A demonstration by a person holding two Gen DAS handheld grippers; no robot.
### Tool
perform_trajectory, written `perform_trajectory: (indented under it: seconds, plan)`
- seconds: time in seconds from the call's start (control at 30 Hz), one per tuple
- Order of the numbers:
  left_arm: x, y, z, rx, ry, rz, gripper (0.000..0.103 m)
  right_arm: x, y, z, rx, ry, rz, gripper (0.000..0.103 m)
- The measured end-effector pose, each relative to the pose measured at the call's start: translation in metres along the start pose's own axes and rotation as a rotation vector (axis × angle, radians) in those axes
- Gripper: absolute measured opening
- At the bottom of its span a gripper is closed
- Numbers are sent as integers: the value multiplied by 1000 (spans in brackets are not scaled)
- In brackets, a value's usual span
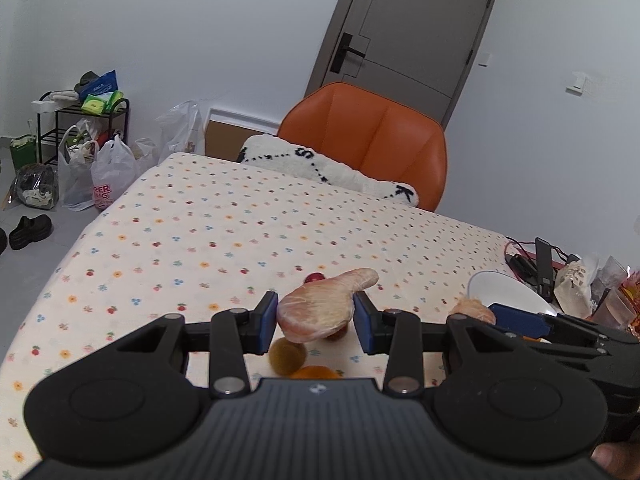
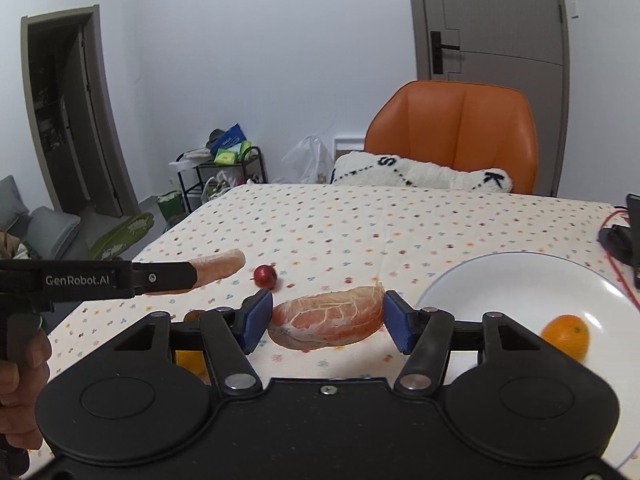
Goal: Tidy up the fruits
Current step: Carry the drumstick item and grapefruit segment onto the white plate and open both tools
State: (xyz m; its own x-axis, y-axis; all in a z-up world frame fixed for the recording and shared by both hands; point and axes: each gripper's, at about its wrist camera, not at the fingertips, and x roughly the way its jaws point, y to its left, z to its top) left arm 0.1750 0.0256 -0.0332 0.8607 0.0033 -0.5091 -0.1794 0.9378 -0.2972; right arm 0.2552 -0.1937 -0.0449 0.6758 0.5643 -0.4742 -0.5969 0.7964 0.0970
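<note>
My left gripper (image 1: 316,320) is shut on a peeled pink citrus segment (image 1: 326,304), held above the flowered tablecloth (image 1: 224,232). In the right wrist view the same gripper (image 2: 192,276) reaches in from the left with its segment (image 2: 224,262) sticking out past the finger. My right gripper (image 2: 326,320) grips a second pink segment (image 2: 332,314) end to end, just left of a white plate (image 2: 500,280) that holds an orange (image 2: 566,336). On the cloth lie a small red fruit (image 2: 265,276), a brown kiwi (image 1: 286,354) and another orange (image 1: 316,372).
An orange chair (image 2: 456,136) with a white fluffy cushion (image 2: 420,172) stands at the table's far side. Cables and a black device (image 2: 624,236) lie right of the plate; packets and clutter (image 1: 592,288) crowd that corner. Bags and a rack (image 1: 88,152) sit on the floor to the left.
</note>
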Motion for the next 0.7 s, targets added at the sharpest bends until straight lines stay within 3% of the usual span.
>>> perform_trajectory:
  seconds: [0.7]
  plan:
    - [9, -68, -9, 72, -2, -76, 38, -40, -57, -12, 70, -50, -81, 58]
